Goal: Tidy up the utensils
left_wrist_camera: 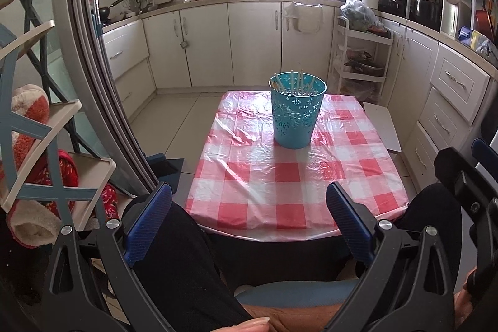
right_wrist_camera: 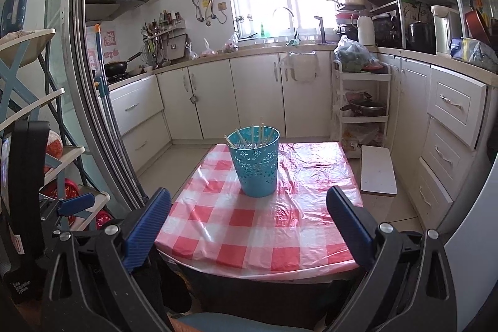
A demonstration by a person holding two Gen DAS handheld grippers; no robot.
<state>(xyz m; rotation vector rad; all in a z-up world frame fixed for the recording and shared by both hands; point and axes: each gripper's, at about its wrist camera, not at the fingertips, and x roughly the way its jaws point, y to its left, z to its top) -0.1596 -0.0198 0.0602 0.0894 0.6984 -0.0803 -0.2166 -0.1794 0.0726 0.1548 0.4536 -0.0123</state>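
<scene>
Left gripper (left_wrist_camera: 249, 223) and right gripper (right_wrist_camera: 249, 227): blue-padded jaws spread wide apart, holding and touching nothing, both held short of the near edge of the table (left_wrist_camera: 218, 217). Teal perforated holder (left_wrist_camera: 297, 111) stands upright on the red-and-white checked tablecloth (right_wrist_camera: 233, 220), toward the table's far end, well apart from both grippers. Pale chopsticks (left_wrist_camera: 292, 81) stand inside the holder, leaning against its rim, tips just above it. Beyond the holder: white kitchen cabinets (right_wrist_camera: 255, 95); to its right, a white tiered cart (right_wrist_camera: 361, 111) and a white stool (right_wrist_camera: 378, 175) beside the table.
</scene>
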